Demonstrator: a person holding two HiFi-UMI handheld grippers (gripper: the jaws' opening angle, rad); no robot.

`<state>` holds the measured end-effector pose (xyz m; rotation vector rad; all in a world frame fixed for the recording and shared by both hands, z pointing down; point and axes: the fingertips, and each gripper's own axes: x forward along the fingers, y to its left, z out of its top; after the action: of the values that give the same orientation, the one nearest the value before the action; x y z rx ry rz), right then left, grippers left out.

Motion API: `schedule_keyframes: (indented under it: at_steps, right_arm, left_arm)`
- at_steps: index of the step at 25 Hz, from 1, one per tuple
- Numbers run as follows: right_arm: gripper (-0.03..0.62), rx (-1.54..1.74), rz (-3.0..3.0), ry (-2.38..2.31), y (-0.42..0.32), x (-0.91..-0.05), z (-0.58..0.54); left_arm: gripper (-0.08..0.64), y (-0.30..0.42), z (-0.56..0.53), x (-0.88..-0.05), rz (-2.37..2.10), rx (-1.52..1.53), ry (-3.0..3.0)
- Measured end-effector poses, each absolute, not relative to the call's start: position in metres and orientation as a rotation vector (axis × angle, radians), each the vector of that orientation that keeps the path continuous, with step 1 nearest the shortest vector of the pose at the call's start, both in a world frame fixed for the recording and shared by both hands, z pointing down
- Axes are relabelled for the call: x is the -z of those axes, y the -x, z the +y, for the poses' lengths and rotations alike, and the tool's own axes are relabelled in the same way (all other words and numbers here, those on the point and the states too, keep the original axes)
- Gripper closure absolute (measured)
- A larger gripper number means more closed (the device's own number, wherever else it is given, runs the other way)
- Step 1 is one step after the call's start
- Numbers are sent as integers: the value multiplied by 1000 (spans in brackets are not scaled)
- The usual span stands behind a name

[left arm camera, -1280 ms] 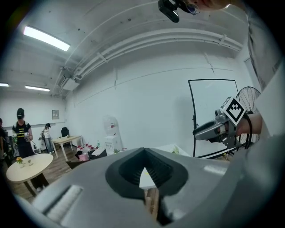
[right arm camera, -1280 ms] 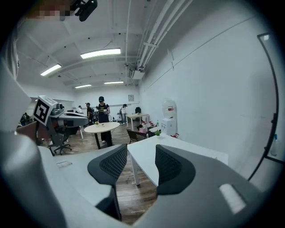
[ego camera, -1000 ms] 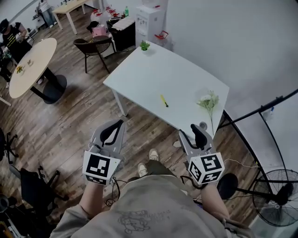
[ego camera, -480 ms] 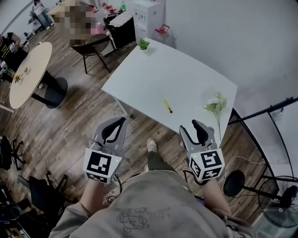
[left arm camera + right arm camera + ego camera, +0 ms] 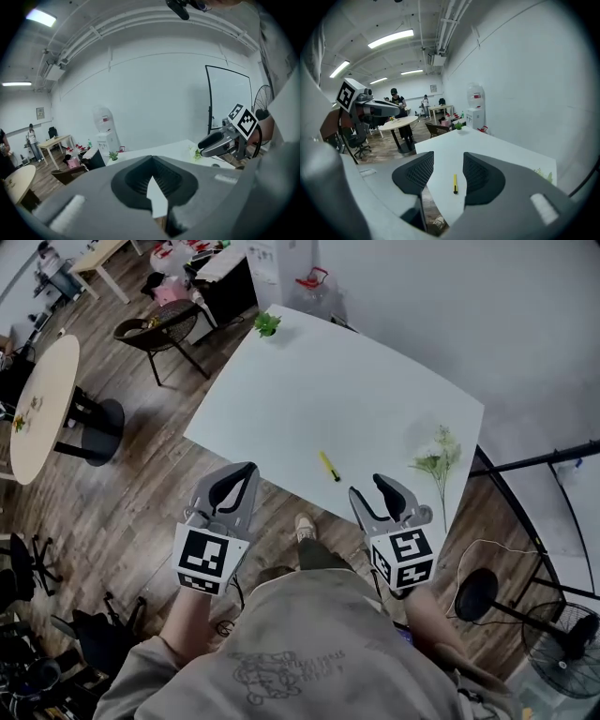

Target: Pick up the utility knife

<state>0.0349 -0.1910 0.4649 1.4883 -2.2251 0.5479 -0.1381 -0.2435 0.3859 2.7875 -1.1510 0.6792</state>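
The right claw (image 5: 447,171) gapes wide and empty, with the utility knife (image 5: 455,183) ahead between its jaws on the bench (image 5: 487,145). Best to descend squarely across the knife's middle. The left claw (image 5: 151,164) is pinched together, empty.

Utility knife (image 5: 329,466) lies on table (image 5: 356,395), near the front edge. Flower sprig (image 5: 434,457) lies to its right; potted plant (image 5: 267,323) stands behind, at the far left corner.

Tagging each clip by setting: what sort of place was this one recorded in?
Most likely an open office or shared workspace: a white table, a water dispenser, and a round wooden table standing on wood flooring.
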Motion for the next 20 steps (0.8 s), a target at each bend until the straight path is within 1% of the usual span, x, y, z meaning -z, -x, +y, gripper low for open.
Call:
schedule_keyframes:
  at_steps: [8, 20]
  right_arm:
    - [377, -661, -2144, -1422, -45, -528, -227]
    - [376, -762, -2051, -1287, -22, -603, -244]
  left_arm:
    - [558, 102, -276, -447, -991, -806, -2706]
    - [558, 75, -299, -518, -735, -1033, -2698]
